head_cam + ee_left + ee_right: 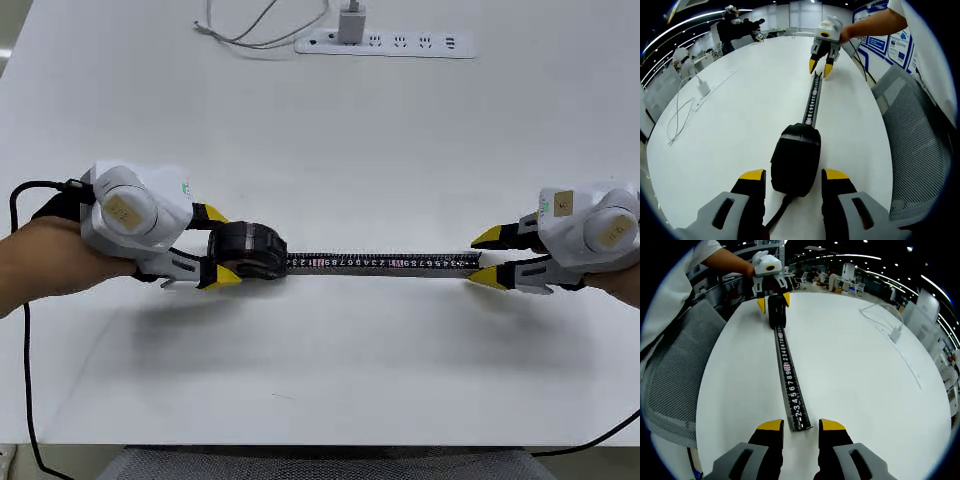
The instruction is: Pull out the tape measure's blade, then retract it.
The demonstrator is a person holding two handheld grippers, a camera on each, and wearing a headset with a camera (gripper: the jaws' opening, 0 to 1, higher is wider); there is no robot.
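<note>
While the tape measure point(248, 250) stands on the table point(320, 130) close to its near edge, left of the middle, my left tongs point(221, 246) are clamped on the rear of its black case, one yellow-tipped jaw pressed to each side. And the blade point(385, 263) is out! It lies flat on the white top and runs straight off to the right, parallel to the near edge, numbers facing up. At its free end sit my right tongs point(488, 257), jaws parted, one on each side of the blade's tip. In the right gripper view I see bare table between each jaw and the blade, so nothing is gripped there. In the left gripper view the blade leads from the case straight to the other tongs.

Up by the far edge lies a white power strip point(400, 43) with a charger point(352, 22) plugged in and a pale cable point(250, 35) looping off to the left. A black cable point(25, 350) trails from my left tool over the near edge. A grey mesh chair point(912, 135) stands just beside that near edge.
</note>
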